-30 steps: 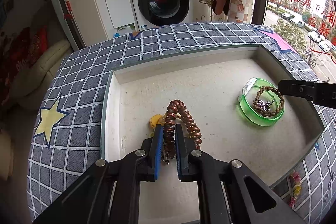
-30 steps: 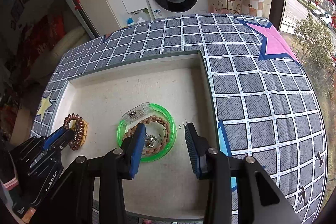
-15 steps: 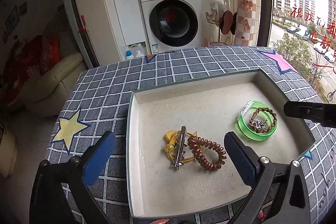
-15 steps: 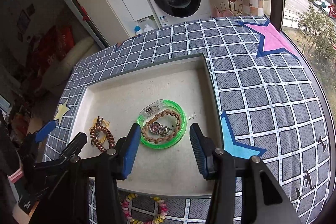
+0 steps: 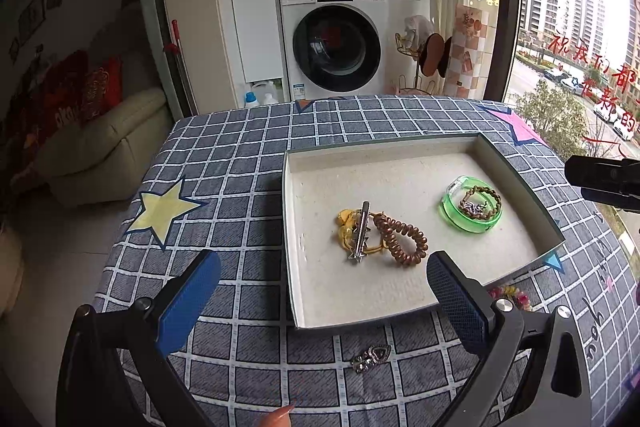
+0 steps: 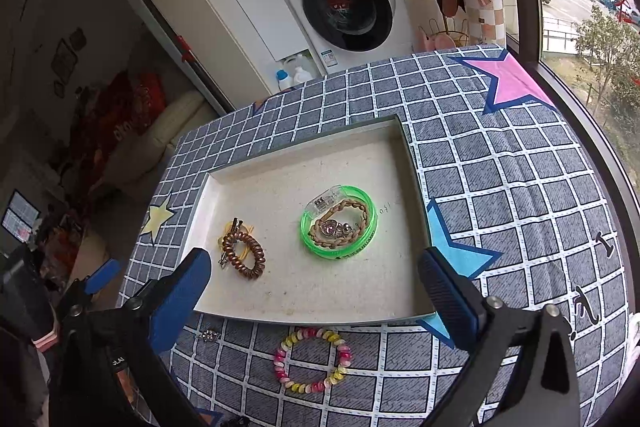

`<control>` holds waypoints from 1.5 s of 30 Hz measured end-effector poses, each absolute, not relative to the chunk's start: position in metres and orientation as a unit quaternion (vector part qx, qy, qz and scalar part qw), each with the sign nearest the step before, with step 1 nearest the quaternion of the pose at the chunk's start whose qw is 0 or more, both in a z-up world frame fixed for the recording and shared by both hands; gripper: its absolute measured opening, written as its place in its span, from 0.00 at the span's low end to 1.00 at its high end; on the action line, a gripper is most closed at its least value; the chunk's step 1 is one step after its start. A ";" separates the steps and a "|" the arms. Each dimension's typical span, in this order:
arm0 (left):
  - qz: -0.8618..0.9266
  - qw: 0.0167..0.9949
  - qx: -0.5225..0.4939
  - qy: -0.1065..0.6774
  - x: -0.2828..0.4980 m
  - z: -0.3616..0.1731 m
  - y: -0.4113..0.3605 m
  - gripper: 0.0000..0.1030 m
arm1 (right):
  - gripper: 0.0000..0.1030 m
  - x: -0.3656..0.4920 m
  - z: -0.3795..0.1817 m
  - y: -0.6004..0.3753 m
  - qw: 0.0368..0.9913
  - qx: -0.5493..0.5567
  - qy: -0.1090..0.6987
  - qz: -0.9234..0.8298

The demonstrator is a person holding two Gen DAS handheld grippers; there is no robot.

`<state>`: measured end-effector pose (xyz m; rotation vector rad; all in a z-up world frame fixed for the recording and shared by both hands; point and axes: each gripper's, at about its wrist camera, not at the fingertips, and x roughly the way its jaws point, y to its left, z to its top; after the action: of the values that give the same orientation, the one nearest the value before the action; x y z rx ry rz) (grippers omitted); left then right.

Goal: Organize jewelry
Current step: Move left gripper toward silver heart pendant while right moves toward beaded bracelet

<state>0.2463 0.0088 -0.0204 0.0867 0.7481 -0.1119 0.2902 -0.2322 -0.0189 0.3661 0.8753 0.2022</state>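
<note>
Left gripper [image 5: 320, 301]: jaws spread wide, holding nothing, above the tray's near-left corner.
Right gripper [image 6: 316, 293]: jaws spread wide, holding nothing, above the tray's near rim.
Tray [image 6: 416, 195]: shallow, walled on 4 sides, on the checked cloth [image 6: 500, 167].
In tray, left: brown coil hair tie [image 5: 400, 241] overlapping a silver clip [image 5: 360, 231] and a yellow band [image 5: 345, 223].
In tray, right: green bangle [image 6: 339, 221] ringing a braided bracelet [image 6: 340, 223]; bare floor lies between the 2 groups.
Outside near rim: beaded bracelet [image 6: 312, 359] and small silver piece [image 5: 370, 357] on the cloth.
</note>
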 end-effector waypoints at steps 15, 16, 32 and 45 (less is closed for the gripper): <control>-0.054 0.921 0.045 0.384 0.197 -0.035 0.019 1.00 | 1.00 0.248 -0.016 -0.219 0.876 0.166 0.437 0.116; -0.056 0.920 0.046 0.385 0.194 -0.037 0.018 1.00 | 1.00 0.245 -0.017 -0.217 0.875 0.165 0.439 0.117; -0.056 0.899 0.018 0.434 0.184 -0.078 0.028 1.00 | 1.00 0.205 -0.060 -0.211 0.853 0.151 0.493 0.087; -0.055 0.896 0.013 0.440 0.206 -0.094 0.019 1.00 | 1.00 0.215 -0.092 -0.215 0.837 0.141 0.528 0.004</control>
<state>0.2056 0.0191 -0.0936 0.0269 0.9126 -0.1142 0.2154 -0.2145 -0.0922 0.2991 1.1177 0.0080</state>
